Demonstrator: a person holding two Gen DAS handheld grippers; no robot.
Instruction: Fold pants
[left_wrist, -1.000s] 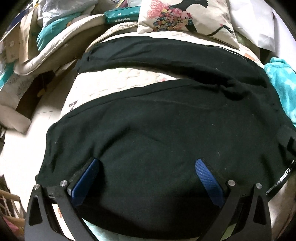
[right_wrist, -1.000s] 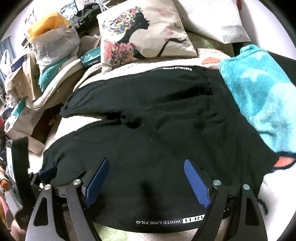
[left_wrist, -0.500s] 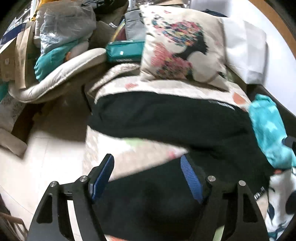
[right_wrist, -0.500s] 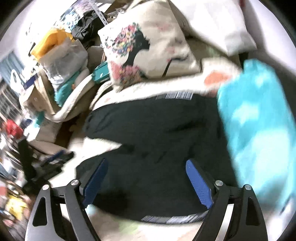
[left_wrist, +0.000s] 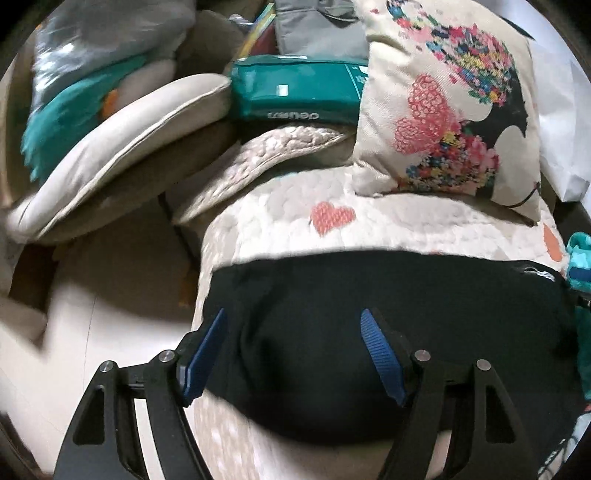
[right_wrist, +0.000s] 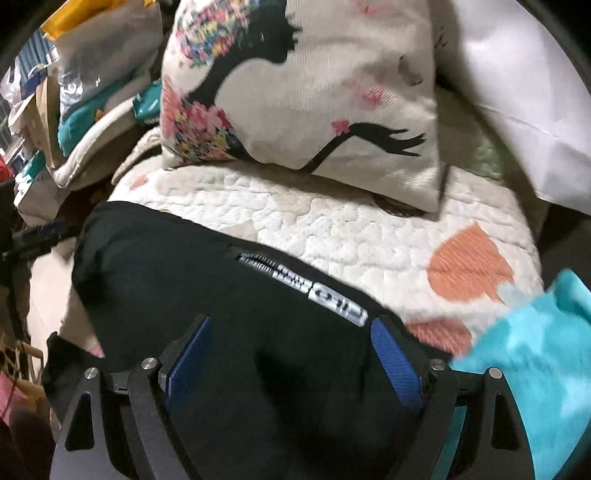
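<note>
Black fabric: pants lie across a quilted cream bedspread with coral heart patches.
Pants, right wrist view: pants span the lower frame; a white-lettered waistband label sits at their far edge, just beyond the right finger.
Left hand-held gripper: jaws spread wide, blue pads apart over the dark cloth; nothing clamped between them.
Right hand-held gripper: jaws spread wide over the pants, blue pads apart; no fabric pinched.
Cushion: printed cushion with a floral silhouette rests on the bedspread beyond the pants, not touching them.
Towel: turquoise towel lies just beside the right finger, at the pants' right edge.
Background: teal package and beige padded cushion stand left of the printed cushion.
Image quality: both views are motion-blurred.
</note>
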